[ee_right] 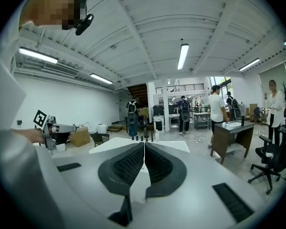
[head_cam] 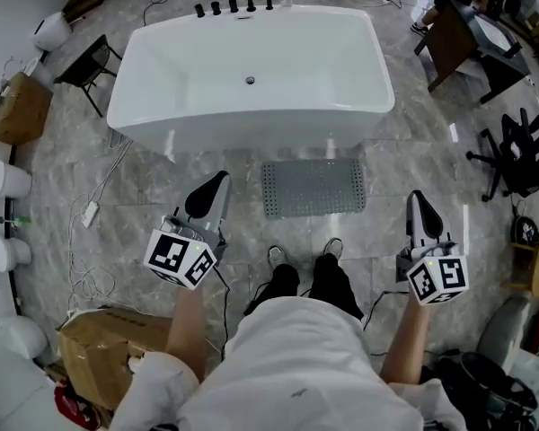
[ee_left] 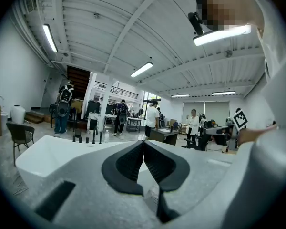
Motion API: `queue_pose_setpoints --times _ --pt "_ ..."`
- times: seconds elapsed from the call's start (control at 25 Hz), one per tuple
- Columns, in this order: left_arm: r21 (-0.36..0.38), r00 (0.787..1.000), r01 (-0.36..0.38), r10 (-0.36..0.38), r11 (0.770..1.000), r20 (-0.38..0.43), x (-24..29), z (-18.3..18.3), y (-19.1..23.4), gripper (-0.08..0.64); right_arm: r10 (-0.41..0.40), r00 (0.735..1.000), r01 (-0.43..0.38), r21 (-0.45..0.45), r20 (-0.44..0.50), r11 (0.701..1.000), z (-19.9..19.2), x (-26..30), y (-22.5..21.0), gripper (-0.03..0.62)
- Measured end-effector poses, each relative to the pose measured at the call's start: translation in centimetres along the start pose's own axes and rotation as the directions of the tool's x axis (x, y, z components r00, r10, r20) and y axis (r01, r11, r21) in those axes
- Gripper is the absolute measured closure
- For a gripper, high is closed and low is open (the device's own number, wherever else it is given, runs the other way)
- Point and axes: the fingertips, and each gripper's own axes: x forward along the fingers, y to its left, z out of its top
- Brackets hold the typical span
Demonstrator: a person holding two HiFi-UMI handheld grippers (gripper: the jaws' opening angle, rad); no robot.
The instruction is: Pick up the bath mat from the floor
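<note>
A grey perforated bath mat [head_cam: 313,187] lies flat on the tiled floor, right in front of the white bathtub [head_cam: 251,70]. My left gripper [head_cam: 217,180] is held up left of the mat, jaws shut with nothing between them. My right gripper [head_cam: 416,197] hovers to the mat's right, also shut and empty. In the left gripper view the closed jaws [ee_left: 143,142] point level across the tub [ee_left: 52,154] toward the room. The right gripper view shows its closed jaws [ee_right: 144,146] the same way, with the tub [ee_right: 119,144] beyond. The person's feet [head_cam: 304,257] stand just behind the mat.
A cardboard box [head_cam: 112,348] sits at the lower left, with a cable and power adapter [head_cam: 90,214] on the floor. Black chairs [head_cam: 521,151] and a desk [head_cam: 458,34] stand at the right, a small chair [head_cam: 85,61] by the tub's left end. Several people [ee_right: 183,111] stand farther off.
</note>
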Motion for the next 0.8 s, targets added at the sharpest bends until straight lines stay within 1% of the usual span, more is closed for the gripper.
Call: queue_pose_setpoints --times 0.2,0.4,0.56,0.8 --pt "-0.025 0.999 0.011 -0.012 1.000 -0.044 1.9 -1.8 -0.4 0.546 0.004 0.999 -0.003 0.029 -0.048 1.000 -1.5 0.7 -1.6 0.583" --pt "-0.030 0.998 -0.004 0.002 1.000 -0.069 4.5 -2.7 -1.1 0.546 0.024 0.997 -0.021 0.040 -0.067 0.999 -2.5 2.4 -3.9 0.583" --pt "-0.026 0.996 -0.022 0.020 0.999 -0.082 7.5 -2.7 -2.5 0.546 0.067 0.994 -0.063 0.043 -0.086 0.997 -2.9 4.3 -6.9 0.583" --pt "-0.051 0.987 -0.063 0.055 0.997 -0.150 12.7 -4.3 -4.9 0.546 0.131 0.983 -0.124 0.065 -0.127 0.990 -4.3 7.3 -13.1 0.583"
